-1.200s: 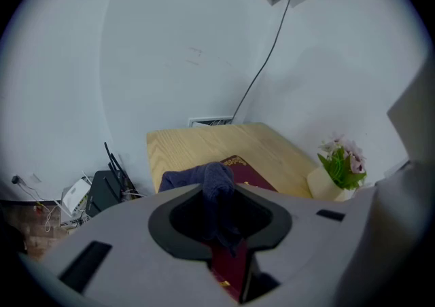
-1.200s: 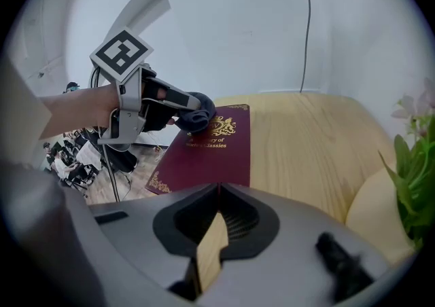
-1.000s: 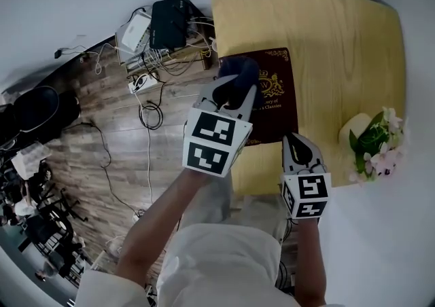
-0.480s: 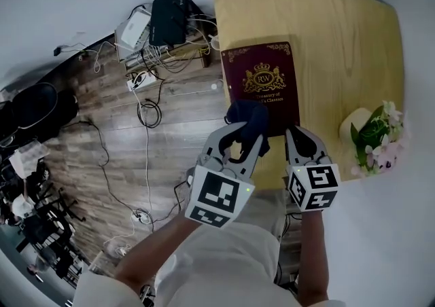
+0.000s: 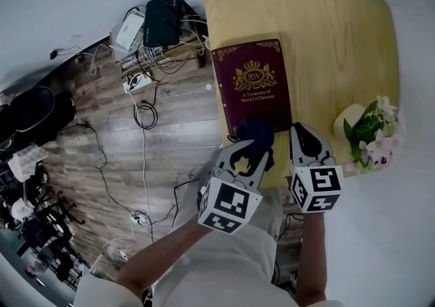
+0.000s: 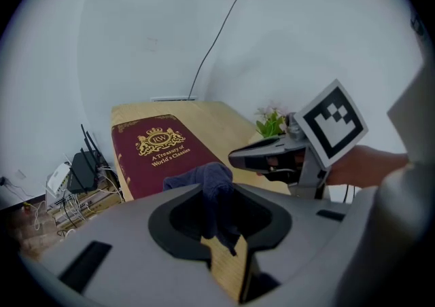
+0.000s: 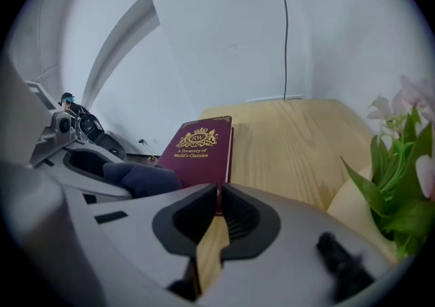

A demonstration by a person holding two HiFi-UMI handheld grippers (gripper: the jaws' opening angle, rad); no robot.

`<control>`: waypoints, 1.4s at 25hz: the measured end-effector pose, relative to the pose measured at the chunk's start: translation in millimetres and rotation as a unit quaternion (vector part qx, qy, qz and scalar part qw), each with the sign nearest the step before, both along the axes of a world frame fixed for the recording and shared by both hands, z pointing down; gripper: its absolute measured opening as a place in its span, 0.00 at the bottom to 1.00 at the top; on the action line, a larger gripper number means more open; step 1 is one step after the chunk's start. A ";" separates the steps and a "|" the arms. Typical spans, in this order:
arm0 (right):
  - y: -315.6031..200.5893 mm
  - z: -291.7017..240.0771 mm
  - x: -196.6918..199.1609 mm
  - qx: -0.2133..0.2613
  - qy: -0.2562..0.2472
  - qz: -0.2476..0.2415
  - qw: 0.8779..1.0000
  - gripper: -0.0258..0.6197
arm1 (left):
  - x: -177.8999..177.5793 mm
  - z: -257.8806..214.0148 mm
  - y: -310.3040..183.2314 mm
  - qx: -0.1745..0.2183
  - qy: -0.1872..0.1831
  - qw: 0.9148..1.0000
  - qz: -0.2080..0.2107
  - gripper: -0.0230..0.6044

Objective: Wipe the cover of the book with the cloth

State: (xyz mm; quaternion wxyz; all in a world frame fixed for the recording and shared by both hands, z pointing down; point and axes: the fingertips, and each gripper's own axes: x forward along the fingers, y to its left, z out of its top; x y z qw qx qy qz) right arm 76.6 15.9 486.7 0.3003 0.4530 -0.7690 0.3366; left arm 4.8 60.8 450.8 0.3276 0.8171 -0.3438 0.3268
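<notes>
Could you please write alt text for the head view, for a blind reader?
Seen from above, the left gripper holds a dark blue cloth at the near edge of a dark red book on a wooden table. The shut right gripper is beside it, and flowers stand at the right.

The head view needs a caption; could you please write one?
Left hand-held gripper holds a dark cloth at the near edge of the book; right hand-held gripper, shut, alongside.

The pale wooden worktop point(image 5: 340, 34) carried a maroon book point(image 5: 253, 85) lying flat, and potted flowers point(image 5: 370, 136) stood near its right edge.
</notes>
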 end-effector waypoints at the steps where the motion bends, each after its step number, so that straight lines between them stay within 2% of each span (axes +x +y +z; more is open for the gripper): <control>1: 0.7 2.0 0.9 0.003 0.008 -0.006 1.000 0.10 | 1.3 3.7 -0.2 -0.002 -0.002 1.000 -0.002 0.20; 5: 1.7 6.2 -4.7 0.013 0.013 -0.043 0.999 0.10 | 5.6 11.4 -5.2 -0.005 -0.009 1.000 -0.008 0.20; 11: 8.3 13.9 -16.4 0.001 0.022 -0.099 0.995 0.10 | 8.7 13.0 -20.6 -0.003 -0.010 1.000 -0.019 0.20; 15: 6.8 15.1 -14.7 -0.007 0.003 -0.097 0.995 0.10 | 6.7 13.9 -36.2 -0.001 -0.010 0.999 -0.031 0.20; 27: 6.9 16.9 -15.1 -0.033 0.020 -0.107 0.993 0.10 | -6.4 18.2 -95.6 0.026 -0.010 0.998 -0.057 0.20; 35: 7.4 16.6 -16.8 -0.030 0.022 -0.116 0.992 0.10 | -13.6 19.9 -132.9 0.043 -0.013 0.996 -0.075 0.20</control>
